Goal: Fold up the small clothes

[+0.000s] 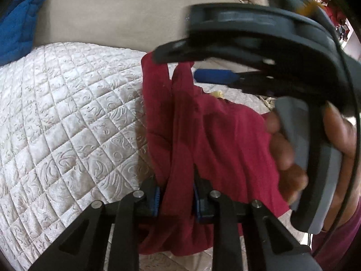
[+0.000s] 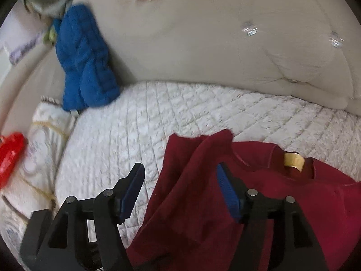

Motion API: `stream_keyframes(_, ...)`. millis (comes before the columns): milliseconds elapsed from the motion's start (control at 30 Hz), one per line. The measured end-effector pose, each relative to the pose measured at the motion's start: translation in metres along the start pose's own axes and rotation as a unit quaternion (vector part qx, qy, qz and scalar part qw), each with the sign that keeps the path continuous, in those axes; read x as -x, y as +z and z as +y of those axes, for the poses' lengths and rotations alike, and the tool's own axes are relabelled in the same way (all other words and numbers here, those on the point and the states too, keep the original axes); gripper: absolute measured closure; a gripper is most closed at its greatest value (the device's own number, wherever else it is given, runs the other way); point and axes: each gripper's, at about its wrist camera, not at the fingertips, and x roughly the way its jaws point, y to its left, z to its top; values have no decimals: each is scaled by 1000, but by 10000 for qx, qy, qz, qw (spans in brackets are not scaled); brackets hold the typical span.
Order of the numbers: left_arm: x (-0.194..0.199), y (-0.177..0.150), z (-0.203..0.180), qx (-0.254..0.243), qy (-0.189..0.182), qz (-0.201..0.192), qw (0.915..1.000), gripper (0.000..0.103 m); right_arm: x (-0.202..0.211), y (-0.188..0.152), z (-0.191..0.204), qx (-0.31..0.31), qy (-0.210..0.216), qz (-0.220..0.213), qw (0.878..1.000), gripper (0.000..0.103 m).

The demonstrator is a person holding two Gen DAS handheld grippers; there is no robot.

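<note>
A dark red shirt (image 2: 225, 203) with a gold neck label (image 2: 293, 161) lies on the quilted white seat cover (image 2: 158, 117). My left gripper (image 1: 177, 199) is shut on a bunched fold of the red shirt (image 1: 203, 135) and holds it off the cover. My right gripper (image 2: 180, 187) is open; its right finger (image 2: 227, 192) rests on the shirt, its left finger (image 2: 133, 189) is over the cover. The right gripper also shows in the left wrist view (image 1: 248, 45), just above and beyond the held fold.
A blue knitted garment (image 2: 83, 58) lies at the back left against the beige sofa backrest (image 2: 203, 40). A red plastic object (image 2: 11, 155) sits at the left edge beside a patterned cushion (image 2: 42, 140).
</note>
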Motion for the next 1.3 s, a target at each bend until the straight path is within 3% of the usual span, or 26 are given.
stream_keyframes(167, 3, -2, -1, -26, 16, -13, 10000, 80, -42, 0, 10, 214, -228, 691, 9971, 59)
stream_keyframes(200, 3, -2, -2, -42, 37, -18, 10000, 80, -47, -4, 8, 258, -338, 788, 9960, 77)
stream_keyframes(267, 7, 0, -5, -112, 10, -42, 9999, 81, -43, -11, 4, 327, -415, 637, 9966, 101)
stream_keyframes(300, 10, 0, -10, -164, -87, -69, 9998, 81, -35, -15, 2, 329, -404, 453, 9976, 103)
stream_keyframes(400, 25, -2, -36, -412, -239, -189, 9987, 81, 8, -23, -5, 392, -371, -165, 9984, 103)
stream_keyframes(633, 42, -1, -142, -1347, -477, -369, 9891, 80, 112, -25, -60, 87, -196, -713, 9972, 103)
stream_keyframes(800, 8, -11, -218, -1735, -670, -147, 9824, 80, 162, -49, -129, -358, -462, -985, 9934, 103)
stream_keyframes(900, -19, -20, -240, -1820, -726, 11, 9806, 79, 168, -70, -169, -652, -589, -986, 9912, 103)
stream_keyframes(1000, -39, -29, -248, -1902, -824, 281, 9779, 70, 155, -89, -207, -1071, -660, -871, 9882, 103)
stream_keyframes(1100, -31, -28, -236, -1923, -925, 454, 9759, 54, 133, -103, -231, -1351, -716, -726, 9856, 103)
stream_keyframes(1233, 13, -29, -214, -2023, -871, 65, 9754, 29, 131, -111, -243, -1705, -626, -865, 9795, 102)
stream_keyframes(1300, 29, -29, -195, -2085, -562, -151, 9763, 27, 143, -115, -238, -1810, -523, -973, 9773, 87)
